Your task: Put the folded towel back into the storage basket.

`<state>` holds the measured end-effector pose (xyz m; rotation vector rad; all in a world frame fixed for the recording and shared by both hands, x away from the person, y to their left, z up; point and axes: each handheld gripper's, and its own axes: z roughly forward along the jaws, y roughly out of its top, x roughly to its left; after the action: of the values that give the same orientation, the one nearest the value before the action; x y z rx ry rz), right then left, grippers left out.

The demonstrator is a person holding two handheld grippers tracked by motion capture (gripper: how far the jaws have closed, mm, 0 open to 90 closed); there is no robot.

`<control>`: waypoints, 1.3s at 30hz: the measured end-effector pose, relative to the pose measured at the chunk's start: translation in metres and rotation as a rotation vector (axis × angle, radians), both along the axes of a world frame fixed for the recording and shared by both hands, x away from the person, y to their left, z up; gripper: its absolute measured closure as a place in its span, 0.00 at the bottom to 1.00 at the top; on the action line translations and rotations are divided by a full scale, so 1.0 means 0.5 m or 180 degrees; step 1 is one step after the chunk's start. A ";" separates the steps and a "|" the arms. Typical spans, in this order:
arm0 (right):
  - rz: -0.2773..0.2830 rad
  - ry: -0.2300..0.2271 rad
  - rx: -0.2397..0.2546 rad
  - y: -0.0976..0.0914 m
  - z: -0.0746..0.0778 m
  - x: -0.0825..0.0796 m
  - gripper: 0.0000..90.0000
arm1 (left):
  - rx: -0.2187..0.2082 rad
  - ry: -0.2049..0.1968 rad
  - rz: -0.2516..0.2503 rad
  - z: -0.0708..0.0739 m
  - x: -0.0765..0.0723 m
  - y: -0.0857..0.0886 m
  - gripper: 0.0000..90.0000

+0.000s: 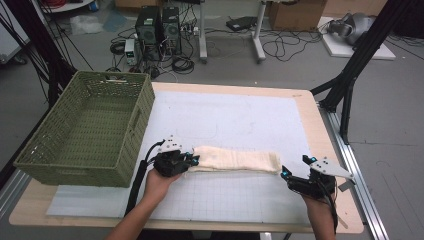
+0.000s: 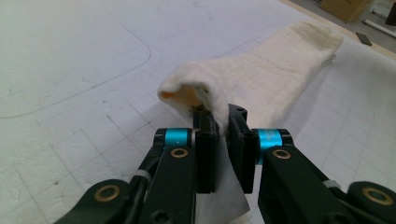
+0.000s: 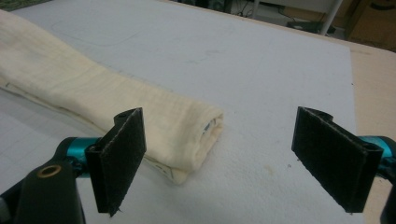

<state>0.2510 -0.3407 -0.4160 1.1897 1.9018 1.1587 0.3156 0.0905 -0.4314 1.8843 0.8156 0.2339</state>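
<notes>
A cream folded cloth [image 1: 235, 161] lies as a long strip across the white gridded mat [image 1: 240, 120]. My left gripper [image 1: 194, 161] is shut on its left end. In the left gripper view the jaws of this gripper [image 2: 219, 114] pinch a raised fold of the cloth [image 2: 261, 79], and the rest of the strip runs away along the mat. My right gripper [image 1: 296, 167] stands open just off the strip's right end. In the right gripper view the wide-apart pads of that gripper [image 3: 222, 116] hold nothing, and the cloth's folded end [image 3: 93, 93] lies just ahead of the left pad.
A green woven basket [image 1: 75, 160] stands at the table's left, close to my left hand. The wooden table edge [image 1: 325, 135] runs along the right. Beyond the table, computers, cables and black stand legs cover the floor.
</notes>
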 end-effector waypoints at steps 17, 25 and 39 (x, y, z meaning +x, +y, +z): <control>-0.0009 0.0221 0.0045 0.022 -0.025 0.066 0.18 | -0.0050 -0.0078 -0.0037 -0.002 -0.004 0.021 0.91; 0.0030 0.0564 -0.0046 0.048 -0.063 0.098 0.26 | -0.0034 -0.0068 0.0012 -0.004 -0.007 0.035 0.91; 0.0231 0.0926 0.0053 0.068 -0.071 0.098 0.63 | 0.0019 -0.0065 0.0003 -0.007 -0.009 0.041 0.91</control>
<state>0.2998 -0.3069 -0.4515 1.3699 2.1690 1.0877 0.3110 0.1110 -0.4351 1.8841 0.8027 0.2561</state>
